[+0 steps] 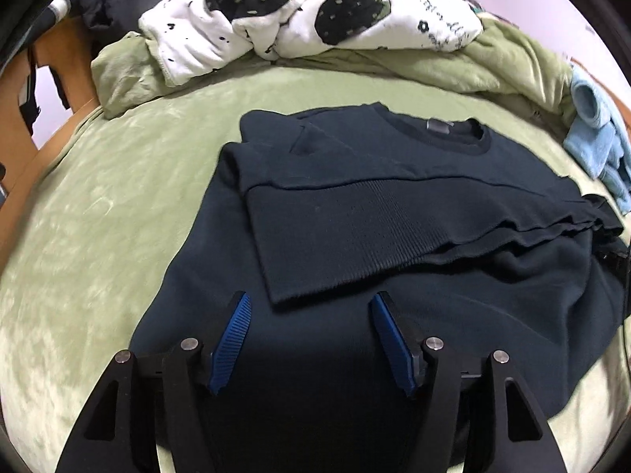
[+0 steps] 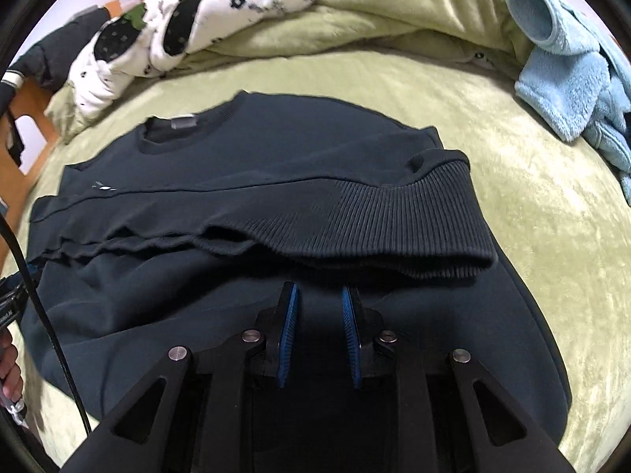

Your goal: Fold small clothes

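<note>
Lying flat on the green bedcover (image 1: 98,205), the dark sweater (image 1: 355,205) is seen from the left wrist with its sleeves folded across the chest and its collar on the far side. The left gripper (image 1: 311,315) is held over the sweater's near hem with its jaws spread apart and nothing clamped between them; the folded sleeve's cuff edge lies just beyond the fingertips. To the left of the sweater a wide stretch of bare cover is left free, while beyond its collar a white patterned blanket (image 1: 299,19) is heaped.

From the right wrist, the sweater (image 2: 244,165) is seen with its ribbed cuff (image 2: 426,228) overhanging just beyond the right gripper (image 2: 317,295), whose jaws are drawn narrow but parted, with no cloth pinched. Right of the sweater, open cover is seen up to a light blue fleece garment (image 2: 564,79).
</note>
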Demonstrator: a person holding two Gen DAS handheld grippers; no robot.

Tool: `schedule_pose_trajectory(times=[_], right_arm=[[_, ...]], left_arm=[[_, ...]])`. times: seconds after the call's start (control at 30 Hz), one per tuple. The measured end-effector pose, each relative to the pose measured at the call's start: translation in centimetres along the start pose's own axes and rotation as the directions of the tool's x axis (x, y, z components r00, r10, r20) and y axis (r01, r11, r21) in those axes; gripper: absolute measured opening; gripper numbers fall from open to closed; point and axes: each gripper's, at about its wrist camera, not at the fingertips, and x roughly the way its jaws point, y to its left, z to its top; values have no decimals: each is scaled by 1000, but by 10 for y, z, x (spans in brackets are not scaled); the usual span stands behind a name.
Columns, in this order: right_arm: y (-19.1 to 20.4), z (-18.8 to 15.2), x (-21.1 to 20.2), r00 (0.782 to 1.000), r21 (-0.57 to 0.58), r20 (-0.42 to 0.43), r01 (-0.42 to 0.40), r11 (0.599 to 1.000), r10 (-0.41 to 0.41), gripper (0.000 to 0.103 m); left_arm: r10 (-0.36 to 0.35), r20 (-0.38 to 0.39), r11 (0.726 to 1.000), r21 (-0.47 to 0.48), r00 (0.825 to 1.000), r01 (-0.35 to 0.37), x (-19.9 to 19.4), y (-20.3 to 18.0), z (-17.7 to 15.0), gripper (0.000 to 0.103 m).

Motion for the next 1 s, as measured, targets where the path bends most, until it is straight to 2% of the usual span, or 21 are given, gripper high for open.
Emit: schedule_pose_trajectory(times=[0.1, 0.27, 0.53, 0.63, 0.73, 0.83, 1.0], right_arm=[[-2, 9, 8, 1000, 12, -12, -1, 1000, 1, 22], [0, 25, 14, 1000, 2, -17, -1, 1000, 1, 21], [-1, 66, 22, 997, -1, -36, -71, 998, 70, 18], [-1, 86, 27, 996, 0, -19, -85, 996, 85, 18], [-6, 105, 28, 996, 28, 47, -76, 997, 75, 18], [-14, 115, 41, 997, 64, 47, -57, 996, 54, 19], [-22, 106, 64, 998, 63, 15, -61, 996, 60, 19]], left_arm=[[8, 7, 1000, 20, 1000, -8, 9, -5, 4, 63], [-22, 10, 999, -25, 1000, 22, 12, -2, 19, 62], [-49, 50, 994, -91, 998, 54, 20, 12, 61, 62], [-53, 75, 992, -112, 996, 61, 24, 17, 80, 62], [-25, 97, 991, -125, 995, 37, 31, 19, 95, 62], [-5, 75, 989, -146, 997, 16, 42, 23, 96, 62], [2, 37, 987, -162, 999, 4, 54, 29, 87, 62]])
